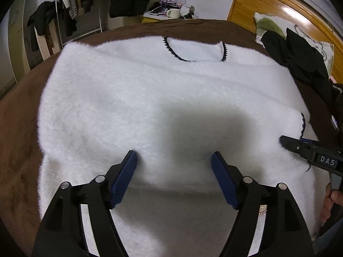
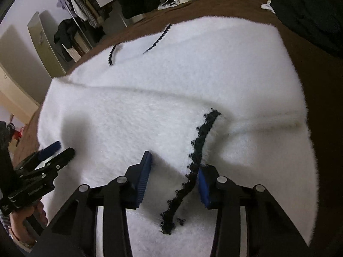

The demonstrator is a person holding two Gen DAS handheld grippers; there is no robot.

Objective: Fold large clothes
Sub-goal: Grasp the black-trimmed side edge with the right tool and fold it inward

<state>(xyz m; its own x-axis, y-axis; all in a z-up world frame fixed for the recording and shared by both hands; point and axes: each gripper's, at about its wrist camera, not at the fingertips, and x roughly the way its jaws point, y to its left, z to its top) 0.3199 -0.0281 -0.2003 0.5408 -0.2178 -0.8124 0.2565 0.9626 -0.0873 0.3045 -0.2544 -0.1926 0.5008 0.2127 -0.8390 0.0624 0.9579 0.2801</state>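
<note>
A white fluffy sweater (image 1: 150,85) (image 2: 150,107) lies flat on a brown blanket (image 1: 19,117), its black-trimmed neckline (image 1: 193,51) at the far side. A sleeve is folded across the body, and its black-trimmed cuff (image 2: 199,141) (image 1: 303,122) lies on the near right. My left gripper (image 1: 173,153) (image 2: 64,147) stands open with its tips on the sweater's lower body and only flat fabric between the pads. My right gripper (image 2: 175,160) (image 1: 285,141) straddles the cuff trim. Its jaws are partly closed, the right pad touches the trim, and a gap still shows.
Black clothes (image 1: 300,57) and a patterned pillow (image 1: 270,23) lie at the far right by the wooden headboard (image 1: 246,2). Beyond the bed stand a cluttered side table with a mug (image 1: 173,12) and a rack of hanging clothes (image 1: 68,0). A person's hand (image 1: 330,203) holds the right gripper.
</note>
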